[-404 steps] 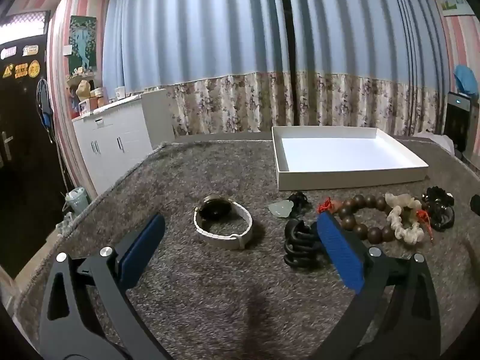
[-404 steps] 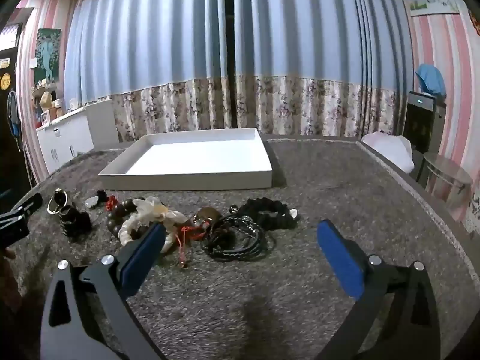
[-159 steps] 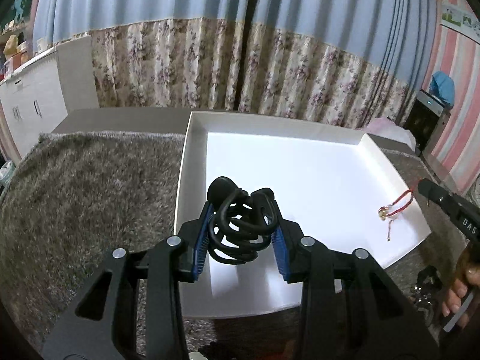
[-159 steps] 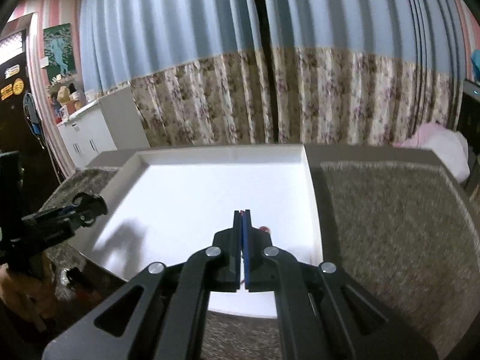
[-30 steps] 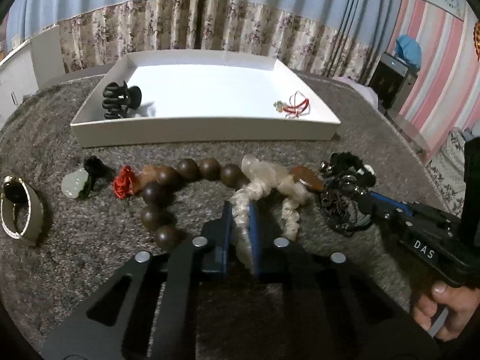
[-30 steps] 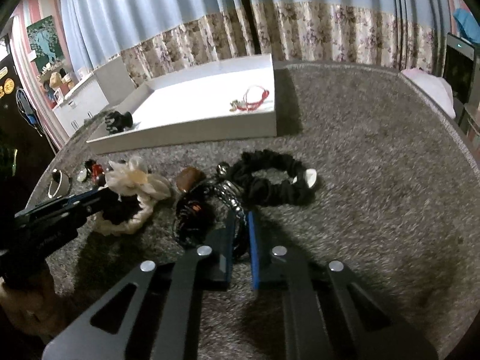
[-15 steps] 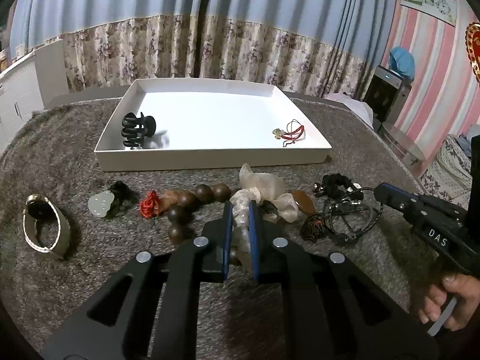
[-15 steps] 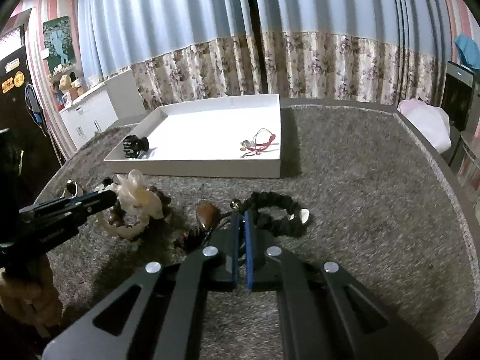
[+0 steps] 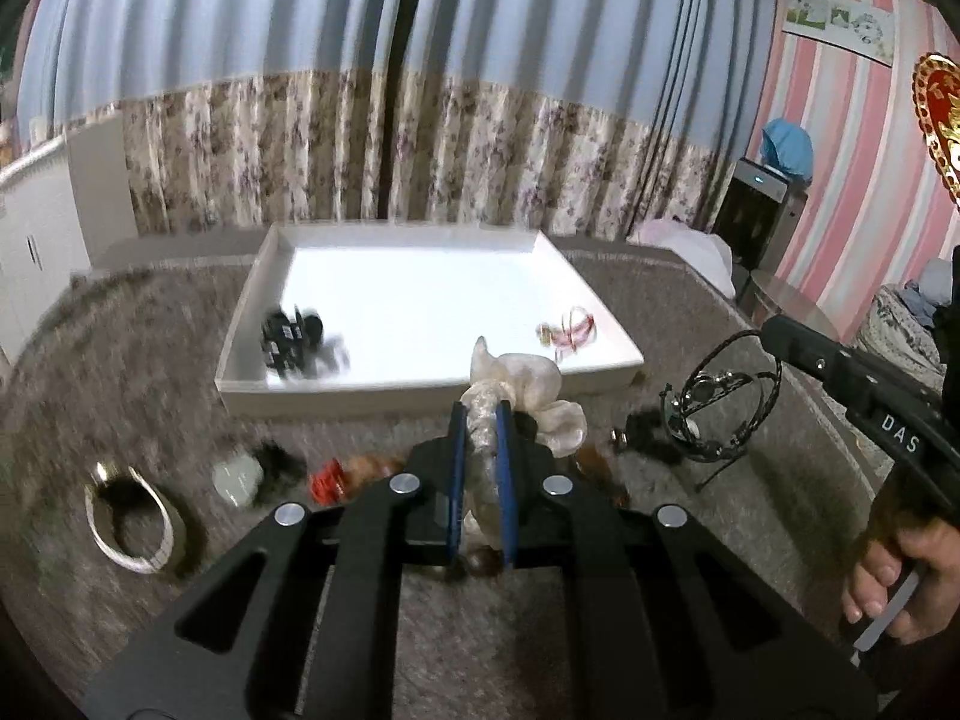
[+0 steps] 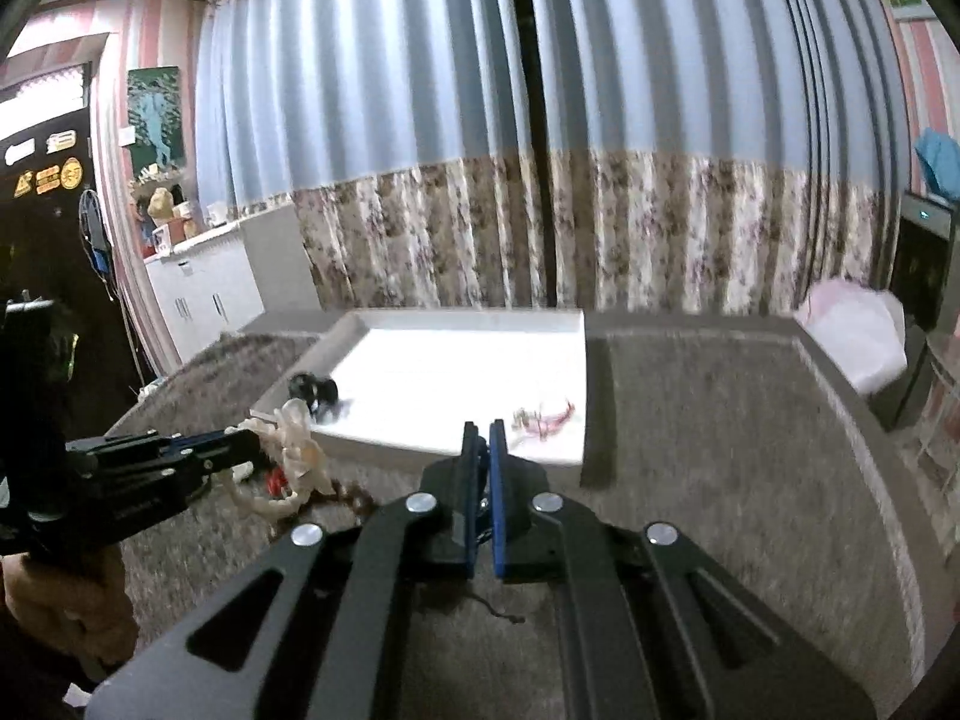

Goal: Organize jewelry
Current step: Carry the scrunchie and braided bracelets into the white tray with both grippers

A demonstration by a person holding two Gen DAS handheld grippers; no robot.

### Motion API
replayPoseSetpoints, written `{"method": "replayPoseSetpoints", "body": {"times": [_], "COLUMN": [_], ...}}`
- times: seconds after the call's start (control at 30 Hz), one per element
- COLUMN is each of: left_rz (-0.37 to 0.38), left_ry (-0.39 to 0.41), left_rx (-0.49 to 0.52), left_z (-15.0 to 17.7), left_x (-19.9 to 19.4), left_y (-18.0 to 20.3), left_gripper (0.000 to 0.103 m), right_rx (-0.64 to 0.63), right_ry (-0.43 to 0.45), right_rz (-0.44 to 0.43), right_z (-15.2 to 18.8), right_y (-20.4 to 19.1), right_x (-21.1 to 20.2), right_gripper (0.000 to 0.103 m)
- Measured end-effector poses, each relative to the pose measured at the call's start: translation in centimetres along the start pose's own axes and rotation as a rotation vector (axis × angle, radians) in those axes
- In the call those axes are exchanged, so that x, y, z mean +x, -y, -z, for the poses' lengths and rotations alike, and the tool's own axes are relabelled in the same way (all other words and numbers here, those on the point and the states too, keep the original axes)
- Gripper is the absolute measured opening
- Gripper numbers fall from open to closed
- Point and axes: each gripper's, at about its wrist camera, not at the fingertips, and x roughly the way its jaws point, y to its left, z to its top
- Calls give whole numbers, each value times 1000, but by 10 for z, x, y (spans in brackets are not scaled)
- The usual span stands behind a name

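My left gripper (image 9: 480,414) is clamped on the cream-white fabric scrunchie (image 9: 521,387), lifted clear of the grey shaggy table cover (image 9: 708,540); the part of the scrunchie between the blue pads (image 9: 457,456) runs down behind the black frame and is hidden. Below it, brown wooden beads (image 9: 372,468) are mostly covered by the gripper, so I cannot tell how the string lies.

My right gripper (image 10: 485,441) is pinched nearly closed on a black cord bracelet with metal charms (image 9: 717,405). In the right wrist view only a sliver of cord shows between the pads; the left wrist view shows it dangling from the tip, off the cover. My right hand (image 9: 900,576) is cut off at the frame edge.

On the cover, blurred: a white-strapped wristwatch (image 9: 129,519) at left, a pale green stone pendant (image 9: 237,477), a red knot (image 9: 327,480), and a dark lump (image 9: 648,432) I cannot identify.

Further off, the white shallow rectangular tray (image 9: 384,387) holds a black claw hair clip (image 9: 291,336) at its left and a red string bracelet (image 9: 570,327) at its right, well apart. Behind it hang blue-and-floral curtains (image 9: 360,138).
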Motion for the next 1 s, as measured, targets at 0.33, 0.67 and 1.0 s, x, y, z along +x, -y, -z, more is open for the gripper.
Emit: {"method": "replayPoseSetpoints", "body": {"times": [0.33, 0.67, 1.0], "left_rz": [-32, -48, -49], "left_ry": [60, 21, -51], "left_rx": [0, -62, -87], "left_z": [-63, -105, -99], "left_x": [9, 57, 116], "left_y": [-33, -74, -76], "left_gripper": [7, 7, 7], "right_rx": [-30, 13, 103], "right_ry": [92, 83, 7], "right_rz": [-45, -93, -109], "right_z": [-54, -87, -81], "right_y": [-11, -7, -1], "right_x": [17, 83, 153], "right_gripper": [2, 2, 2]}}
